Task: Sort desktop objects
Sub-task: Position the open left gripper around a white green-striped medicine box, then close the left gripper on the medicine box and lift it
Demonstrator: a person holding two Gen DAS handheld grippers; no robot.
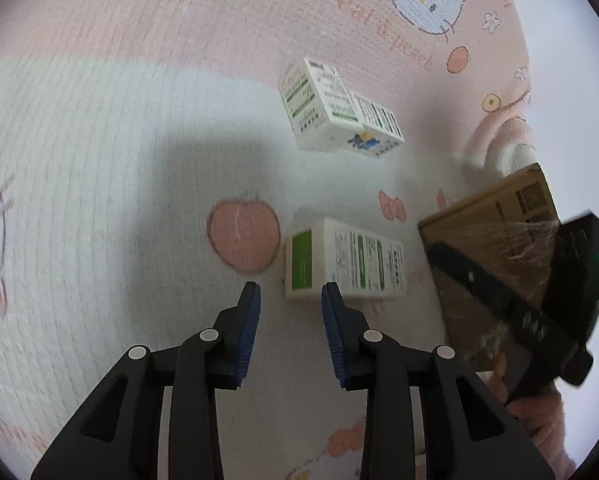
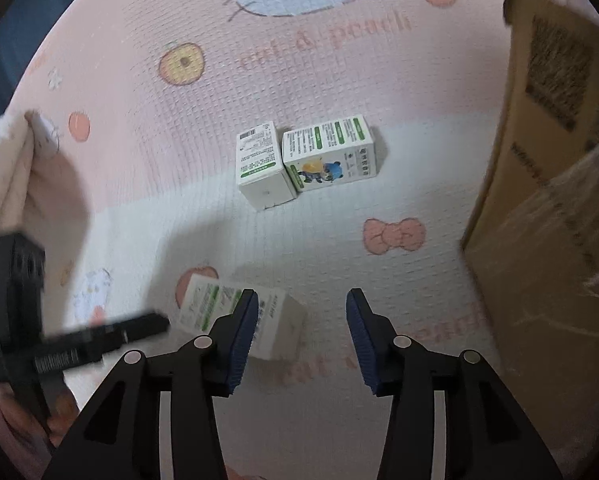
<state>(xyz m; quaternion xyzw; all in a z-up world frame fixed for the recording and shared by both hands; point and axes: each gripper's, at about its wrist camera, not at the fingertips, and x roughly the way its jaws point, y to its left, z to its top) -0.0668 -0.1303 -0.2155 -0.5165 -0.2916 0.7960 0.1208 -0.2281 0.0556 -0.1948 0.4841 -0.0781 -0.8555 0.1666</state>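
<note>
Left gripper [image 1: 290, 294]: jaws spread, nothing between the blue pads [image 1: 248, 330]. No earlier frame given, so only the state is reported. It is held above the patterned cloth [image 1: 99, 160] that covers the desk, pointed steeply down.

Just past its right fingertip a green-and-white carton [image 1: 345, 260] is seen lying flat; the tip overlaps the carton's near edge in view, contact cannot be told. A peach print [image 1: 243, 234] sits just left of that carton.

Right gripper [image 2: 301, 306]: jaws also spread, nothing pinched, bare cloth between the pads [image 2: 361, 340]. The same flat carton [image 2: 235, 312] is seen behind its left finger, outside the gap.

Further out, two more cartons stand touching side by side: a plain white-and-green box [image 2: 261, 166] and a box with a cartoon figure [image 2: 331, 158]. In the left wrist view the pair is seen well beyond the flat carton, plain box [image 1: 319, 106] and cartoon box [image 1: 375, 130].

A large brown cardboard box [image 2: 539, 200] with plastic wrap is seen at the right edge of the cloth, also visible in the left view [image 1: 487, 220], partly hidden there by the right gripper's body.
</note>
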